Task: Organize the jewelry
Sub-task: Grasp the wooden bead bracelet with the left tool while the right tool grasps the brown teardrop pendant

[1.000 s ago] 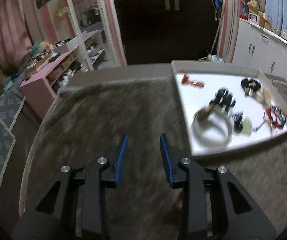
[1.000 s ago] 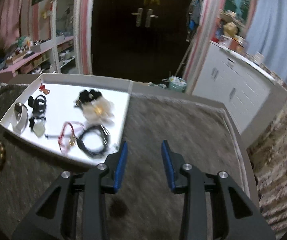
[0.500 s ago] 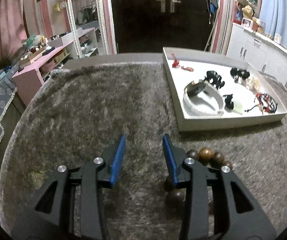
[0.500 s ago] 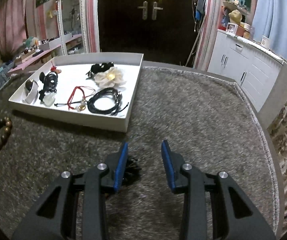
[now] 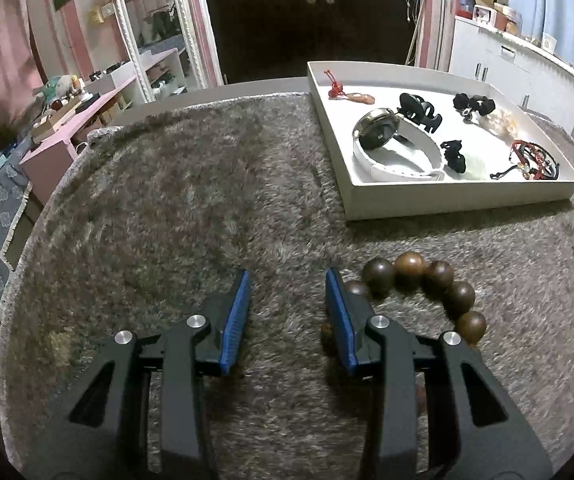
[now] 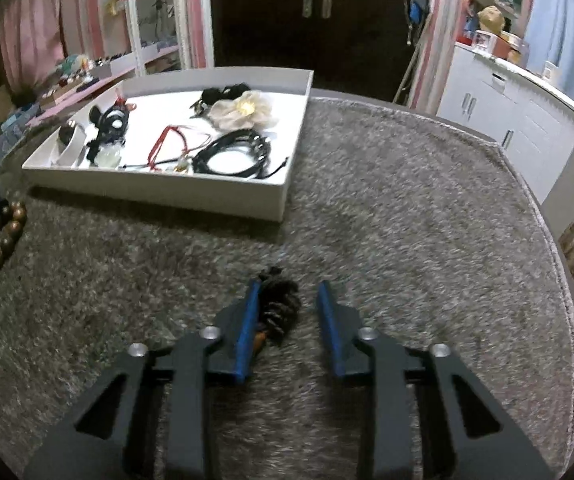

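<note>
Both grippers have come down closer to the fuzzy grey-brown rug [image 5: 191,208] than they were a moment ago, and the white tray [image 5: 459,202] now looks bigger and sharper. The left gripper [image 5: 287,312] has its blue fingers a bit wider apart than before, with only rug between them. A bracelet of round, shiny brown wooden beads [image 5: 427,280] lies on the rug just beside its right finger, curling behind it, and the finger hides part of the ring. The right gripper [image 6: 287,312] is closing its fingers. A small dark, bumpy, scrunched-up thing [image 6: 281,310] sits on the rug between them, right against the left finger [image 6: 247,320], while the other finger is apart from it, so it is not pinched yet. What it is made of cannot be told. The tray sits on the rug past both grippers. It has low straight walls and holds a watch with a white strap [image 5: 391,148], black hair clips [image 5: 421,112], a soft cream flower [image 6: 245,114], red string [image 6: 167,142] and a coil of black cord [image 6: 231,154]. Dark doors [image 5: 319,12] and white cupboards [image 6: 511,120] stand behind.
</note>
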Demonstrator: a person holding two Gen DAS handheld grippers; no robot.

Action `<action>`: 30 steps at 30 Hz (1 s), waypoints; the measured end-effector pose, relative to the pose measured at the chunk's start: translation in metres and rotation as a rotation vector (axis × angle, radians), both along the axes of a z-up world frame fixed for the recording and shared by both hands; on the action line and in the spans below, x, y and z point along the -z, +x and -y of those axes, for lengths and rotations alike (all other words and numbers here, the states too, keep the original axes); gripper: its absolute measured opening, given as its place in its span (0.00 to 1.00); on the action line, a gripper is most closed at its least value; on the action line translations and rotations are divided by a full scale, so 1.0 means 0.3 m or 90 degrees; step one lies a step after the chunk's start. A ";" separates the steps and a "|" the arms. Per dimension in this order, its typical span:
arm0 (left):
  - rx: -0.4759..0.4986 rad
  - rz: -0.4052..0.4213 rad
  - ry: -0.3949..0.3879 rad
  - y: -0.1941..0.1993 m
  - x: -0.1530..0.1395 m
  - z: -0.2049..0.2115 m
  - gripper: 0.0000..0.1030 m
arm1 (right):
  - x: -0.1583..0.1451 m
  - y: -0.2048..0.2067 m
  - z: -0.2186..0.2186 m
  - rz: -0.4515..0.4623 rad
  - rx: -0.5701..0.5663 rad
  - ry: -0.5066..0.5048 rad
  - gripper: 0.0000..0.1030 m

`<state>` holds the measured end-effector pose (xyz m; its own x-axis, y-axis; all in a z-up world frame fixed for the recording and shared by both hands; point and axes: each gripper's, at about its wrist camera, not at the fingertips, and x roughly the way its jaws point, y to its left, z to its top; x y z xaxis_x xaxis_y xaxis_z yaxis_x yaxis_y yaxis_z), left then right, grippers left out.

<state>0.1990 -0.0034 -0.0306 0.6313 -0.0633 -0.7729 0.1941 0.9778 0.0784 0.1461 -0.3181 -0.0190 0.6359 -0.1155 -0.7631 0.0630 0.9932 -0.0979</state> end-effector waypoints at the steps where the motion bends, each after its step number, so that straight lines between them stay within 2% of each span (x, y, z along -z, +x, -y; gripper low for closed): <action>1: -0.002 -0.001 -0.003 0.000 0.000 -0.003 0.38 | -0.001 -0.002 -0.005 0.002 -0.001 -0.005 0.19; 5: -0.004 0.004 0.007 -0.001 -0.001 -0.003 0.42 | -0.003 -0.013 -0.002 0.008 0.004 -0.007 0.19; 7: -0.009 0.007 0.005 0.001 -0.007 -0.012 0.46 | -0.004 -0.012 0.004 0.007 0.005 -0.001 0.19; 12: -0.002 -0.002 -0.017 -0.003 -0.010 -0.026 0.47 | -0.004 -0.014 0.008 0.007 0.005 0.000 0.19; 15: 0.005 0.004 -0.001 -0.013 -0.008 -0.010 0.46 | -0.005 -0.014 0.008 0.007 0.004 0.003 0.19; 22: 0.014 0.032 -0.058 -0.038 -0.058 -0.026 0.49 | -0.001 -0.014 0.009 0.006 0.003 -0.001 0.19; 30: 0.046 0.008 -0.005 -0.061 -0.002 0.056 0.49 | 0.000 -0.015 0.011 0.006 0.002 0.003 0.19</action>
